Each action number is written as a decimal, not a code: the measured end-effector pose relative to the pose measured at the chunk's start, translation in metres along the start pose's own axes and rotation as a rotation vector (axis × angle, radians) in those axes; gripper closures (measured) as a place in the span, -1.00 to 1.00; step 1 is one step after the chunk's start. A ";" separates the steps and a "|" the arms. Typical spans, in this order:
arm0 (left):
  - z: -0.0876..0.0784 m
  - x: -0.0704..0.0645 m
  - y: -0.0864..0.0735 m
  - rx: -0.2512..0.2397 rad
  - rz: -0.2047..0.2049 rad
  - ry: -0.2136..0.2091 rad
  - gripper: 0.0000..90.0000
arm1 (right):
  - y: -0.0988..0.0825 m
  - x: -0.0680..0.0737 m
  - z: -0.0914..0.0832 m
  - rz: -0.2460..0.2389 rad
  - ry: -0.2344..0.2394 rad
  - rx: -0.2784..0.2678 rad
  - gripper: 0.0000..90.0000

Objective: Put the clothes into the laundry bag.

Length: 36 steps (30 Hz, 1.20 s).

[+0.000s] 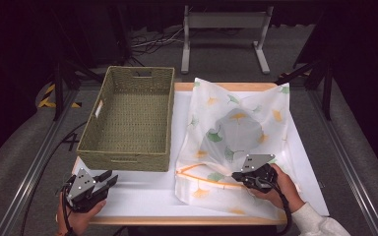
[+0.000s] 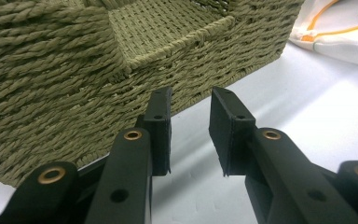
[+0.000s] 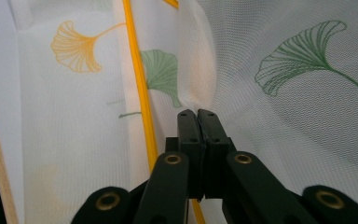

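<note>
A sheer white cloth (image 1: 236, 123) printed with green and orange ginkgo leaves and edged in orange lies rumpled on the right half of the white table (image 1: 142, 191). My right gripper (image 1: 236, 175) is at the cloth's near edge with its jaws pressed together. In the right gripper view a ridge of the cloth (image 3: 284, 116) runs down into the tips of that gripper (image 3: 198, 114), so it is pinched there. A woven green basket (image 1: 128, 147) stands empty to the left. My left gripper (image 1: 109, 178) hovers just before the basket's near left corner (image 2: 74, 70), its jaws (image 2: 191, 130) apart with nothing between them.
The table's wooden front edge (image 1: 177, 220) runs just below both hands. A metal stand (image 1: 224, 22) sits on the floor beyond the table. Bare white tabletop lies between the basket's near wall and the front edge.
</note>
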<state>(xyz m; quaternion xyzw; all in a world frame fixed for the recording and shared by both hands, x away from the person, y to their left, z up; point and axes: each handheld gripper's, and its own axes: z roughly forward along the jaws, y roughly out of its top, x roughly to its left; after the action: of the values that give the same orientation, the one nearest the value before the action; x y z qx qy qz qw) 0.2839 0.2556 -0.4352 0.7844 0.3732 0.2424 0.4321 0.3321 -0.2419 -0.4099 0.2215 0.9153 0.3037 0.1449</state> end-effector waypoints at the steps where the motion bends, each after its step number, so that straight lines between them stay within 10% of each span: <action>1: 0.000 0.001 0.000 -0.002 -0.002 0.004 0.51 | -0.004 -0.001 0.001 0.005 -0.001 0.007 1.00; 21: -0.001 0.001 -0.002 -0.007 -0.022 0.005 0.37 | -0.024 -0.004 -0.002 0.033 -0.011 0.015 0.98; 36: -0.006 0.003 0.000 -0.028 -0.048 0.043 0.04 | -0.020 0.006 -0.045 0.014 -0.026 -0.160 0.56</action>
<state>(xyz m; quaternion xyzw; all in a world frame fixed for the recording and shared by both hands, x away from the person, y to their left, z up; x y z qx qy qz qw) 0.2814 0.2605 -0.4321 0.7639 0.3975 0.2540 0.4405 0.3020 -0.2757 -0.3881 0.2194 0.8845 0.3739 0.1721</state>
